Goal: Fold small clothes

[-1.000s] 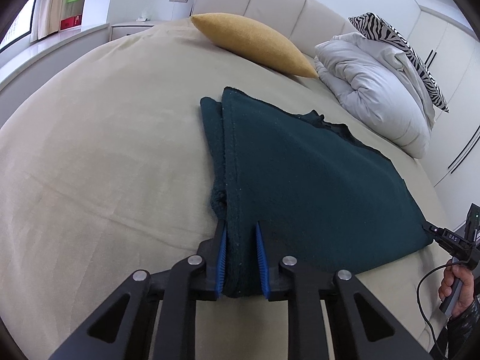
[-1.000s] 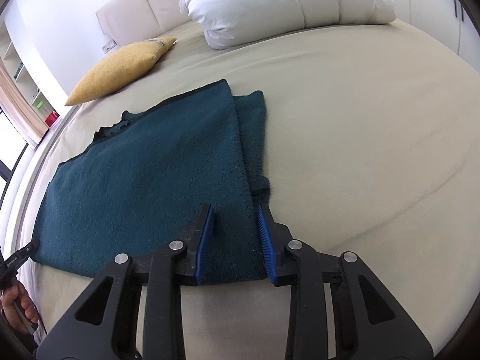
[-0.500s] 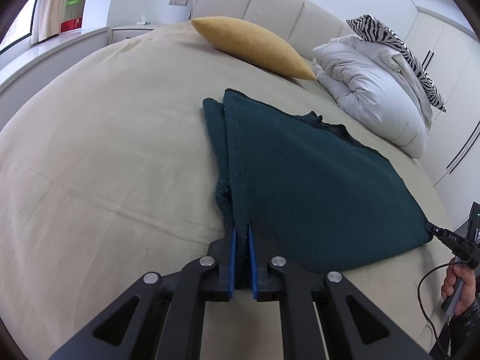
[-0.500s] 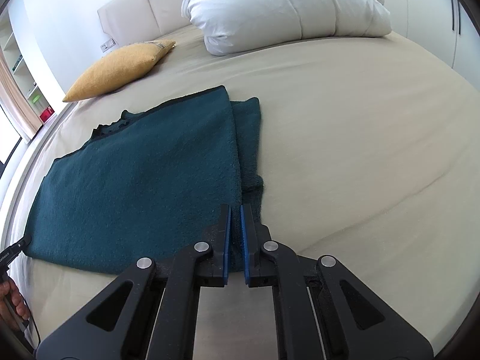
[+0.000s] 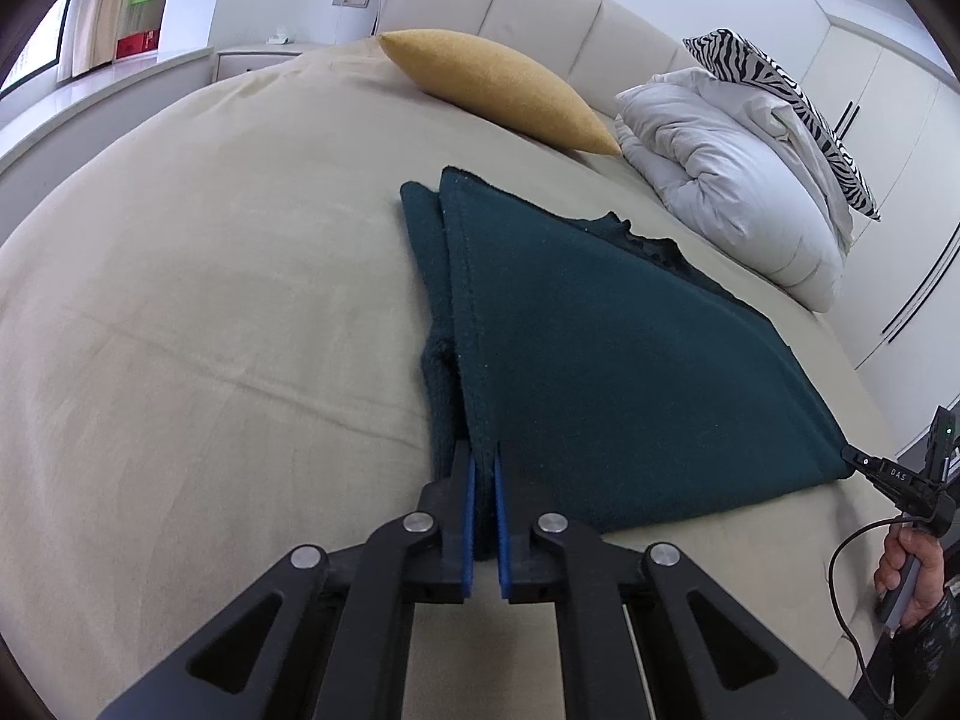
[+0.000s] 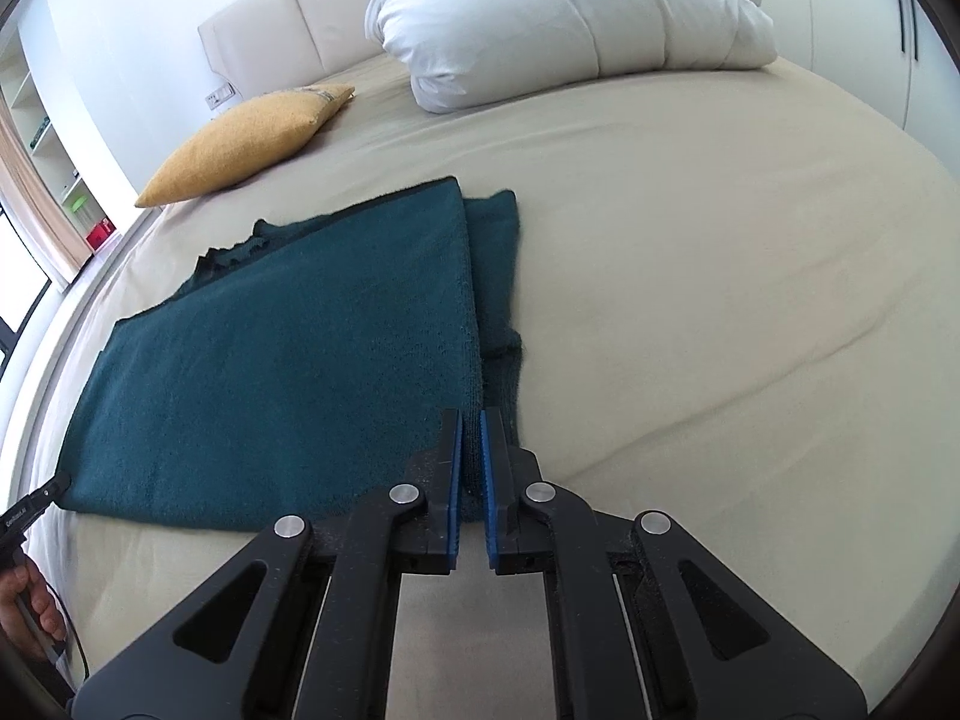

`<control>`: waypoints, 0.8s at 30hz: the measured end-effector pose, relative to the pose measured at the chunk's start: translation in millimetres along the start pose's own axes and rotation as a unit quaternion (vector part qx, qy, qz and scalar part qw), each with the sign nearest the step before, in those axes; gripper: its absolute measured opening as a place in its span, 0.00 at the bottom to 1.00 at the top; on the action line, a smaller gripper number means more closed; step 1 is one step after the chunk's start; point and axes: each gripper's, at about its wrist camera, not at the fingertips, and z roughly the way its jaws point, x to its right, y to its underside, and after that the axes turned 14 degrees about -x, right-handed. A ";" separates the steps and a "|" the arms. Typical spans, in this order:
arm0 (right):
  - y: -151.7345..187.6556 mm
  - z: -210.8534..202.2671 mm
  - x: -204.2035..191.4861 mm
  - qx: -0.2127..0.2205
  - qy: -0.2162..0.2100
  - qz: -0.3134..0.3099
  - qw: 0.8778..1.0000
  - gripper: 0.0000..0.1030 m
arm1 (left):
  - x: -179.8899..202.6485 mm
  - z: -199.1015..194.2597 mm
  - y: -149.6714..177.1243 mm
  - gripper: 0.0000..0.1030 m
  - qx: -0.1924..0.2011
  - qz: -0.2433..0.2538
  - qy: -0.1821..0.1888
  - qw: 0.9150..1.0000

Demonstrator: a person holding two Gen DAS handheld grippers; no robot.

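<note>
A dark teal knitted garment (image 5: 612,348) lies flat on the beige bed (image 5: 210,300), folded, with a sleeve layer showing along each side edge. It also shows in the right wrist view (image 6: 300,372). My left gripper (image 5: 483,468) is shut on the garment's near left corner. My right gripper (image 6: 471,426) is shut on the near right corner. Each gripper's tip shows in the other's view at the opposite corner, the right one (image 5: 882,471) and the left one (image 6: 36,501).
A mustard cushion (image 5: 504,90) lies near the headboard (image 5: 540,6). A white duvet (image 5: 738,180) with a zebra-print pillow (image 5: 780,90) on it is piled at the head of the bed. A nightstand (image 5: 264,54) and shelves (image 5: 132,12) stand beyond the bed.
Both grippers were open around the garment's near corners a second ago. Both have closed on the fabric and hold it now. The garment has not visibly moved.
</note>
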 end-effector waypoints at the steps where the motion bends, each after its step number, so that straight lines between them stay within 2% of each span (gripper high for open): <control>1: 2.3 1.4 3.4 -0.002 -0.004 0.007 1.000 0.04 | -3.0 1.7 1.1 0.06 -0.003 -0.004 0.003 1.000; 6: 6.2 9.0 12.7 -0.014 -0.007 0.024 1.000 0.04 | -3.6 3.2 2.4 0.06 -0.007 -0.004 0.005 1.000; 24: 2.4 11.8 15.3 -0.012 -0.008 0.031 0.999 0.04 | -0.7 3.2 9.2 0.06 -0.011 0.004 0.000 1.000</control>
